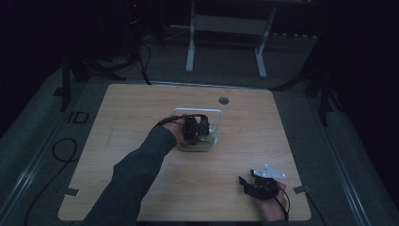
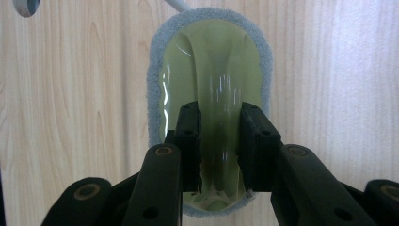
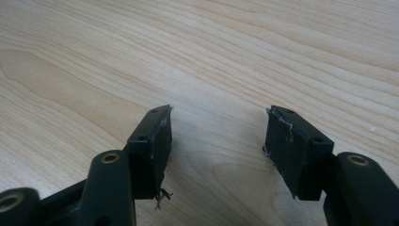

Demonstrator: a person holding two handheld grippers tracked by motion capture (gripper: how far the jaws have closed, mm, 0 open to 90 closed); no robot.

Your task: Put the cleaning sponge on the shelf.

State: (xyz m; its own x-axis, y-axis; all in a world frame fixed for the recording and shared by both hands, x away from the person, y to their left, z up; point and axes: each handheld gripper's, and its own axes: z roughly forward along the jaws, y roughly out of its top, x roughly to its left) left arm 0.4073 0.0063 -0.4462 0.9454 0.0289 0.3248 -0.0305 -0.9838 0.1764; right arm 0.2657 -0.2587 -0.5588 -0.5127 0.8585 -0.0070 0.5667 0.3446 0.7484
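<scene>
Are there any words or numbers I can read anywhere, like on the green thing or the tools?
There are none to read. The green sponge-like pad held by the left tool, the right tool and the wooden table bear no writing. Floor markings beside the table are too dim to read.

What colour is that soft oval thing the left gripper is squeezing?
The oval pad is pale yellow-green and glossy, with a fuzzy grey rim; it shows best in the left gripper view.
</scene>
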